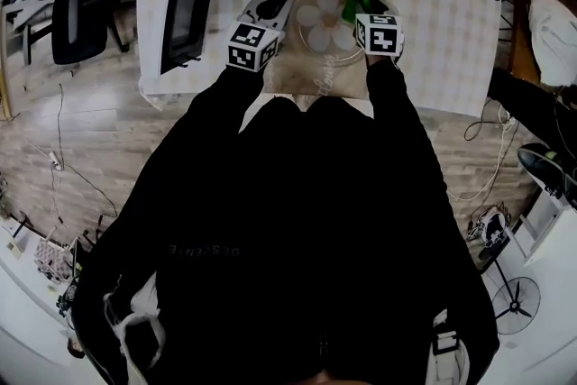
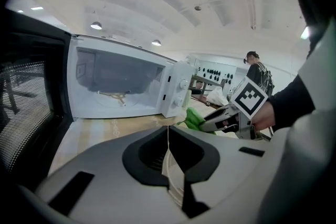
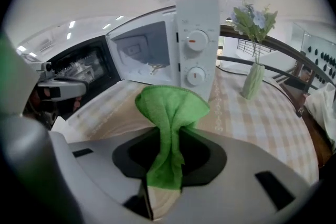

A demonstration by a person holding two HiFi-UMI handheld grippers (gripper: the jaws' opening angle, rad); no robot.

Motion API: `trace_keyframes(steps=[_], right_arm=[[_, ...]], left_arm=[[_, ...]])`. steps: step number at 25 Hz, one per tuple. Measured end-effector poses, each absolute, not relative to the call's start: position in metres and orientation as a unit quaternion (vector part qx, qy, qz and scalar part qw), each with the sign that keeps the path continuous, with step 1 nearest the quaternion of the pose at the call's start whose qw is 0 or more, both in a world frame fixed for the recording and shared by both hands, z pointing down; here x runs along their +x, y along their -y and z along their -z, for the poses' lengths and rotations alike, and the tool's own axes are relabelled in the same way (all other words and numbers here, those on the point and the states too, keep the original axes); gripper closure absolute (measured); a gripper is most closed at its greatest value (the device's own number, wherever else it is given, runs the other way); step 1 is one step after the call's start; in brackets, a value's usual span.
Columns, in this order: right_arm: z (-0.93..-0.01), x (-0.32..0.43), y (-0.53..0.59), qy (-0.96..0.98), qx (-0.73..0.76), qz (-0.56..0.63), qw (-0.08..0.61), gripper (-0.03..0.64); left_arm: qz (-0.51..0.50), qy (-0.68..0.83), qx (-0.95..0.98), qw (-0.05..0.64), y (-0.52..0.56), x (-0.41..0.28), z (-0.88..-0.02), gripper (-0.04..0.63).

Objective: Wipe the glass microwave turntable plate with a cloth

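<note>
Glass turntable plate [image 1: 326, 30] is out of the oven, over the bench [image 1: 433, 32] at the top centre of the head view, between the two grippers; whether it lies flat or is tipped up is unclear. The left gripper [image 1: 279, 6] has its jaws shut on the plate's rim, whose thin pale edge runs between them, probably to steady it against rubbing. The right gripper [image 1: 368, 6] has its jaws closed on a bunched green cloth [image 3: 169, 113], which stands up past the tips near the plate's upper right edge, seemingly ready for wiping. At upper left the microwave [image 2: 176, 93] stands with its door [image 2: 26, 113] swung wide; its cavity holds only the roller ring [image 2: 113, 96]. A vase [image 3: 254, 80] of flowers stands beside it.
</note>
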State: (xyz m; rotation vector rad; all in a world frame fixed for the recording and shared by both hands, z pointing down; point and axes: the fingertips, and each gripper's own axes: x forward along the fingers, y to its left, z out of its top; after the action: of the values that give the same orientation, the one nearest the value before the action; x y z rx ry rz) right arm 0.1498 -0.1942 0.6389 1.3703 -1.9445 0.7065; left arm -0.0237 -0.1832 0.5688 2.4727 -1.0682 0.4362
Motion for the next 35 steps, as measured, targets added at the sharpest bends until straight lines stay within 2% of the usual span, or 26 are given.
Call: trace_keyframes(steps=[8, 19, 35], right_arm=[[-0.64, 0.065, 0.189, 0.778, 0.468, -0.265, 0.324, 0.489], [-0.656, -0.004, 0.192, 0.803, 0.416, -0.265, 0.334, 0.489], [-0.684, -0.026, 0.18, 0.807, 0.367, -0.259, 0.382, 0.488]], left_arm=[[-0.159, 0.392, 0.881, 0.211, 0.18, -0.046, -0.571, 0.574], [-0.166, 0.41, 0.869, 0.223, 0.173, -0.07, -0.576, 0.574], [-0.176, 0.424, 0.858, 0.23, 0.165, -0.07, -0.583, 0.574]])
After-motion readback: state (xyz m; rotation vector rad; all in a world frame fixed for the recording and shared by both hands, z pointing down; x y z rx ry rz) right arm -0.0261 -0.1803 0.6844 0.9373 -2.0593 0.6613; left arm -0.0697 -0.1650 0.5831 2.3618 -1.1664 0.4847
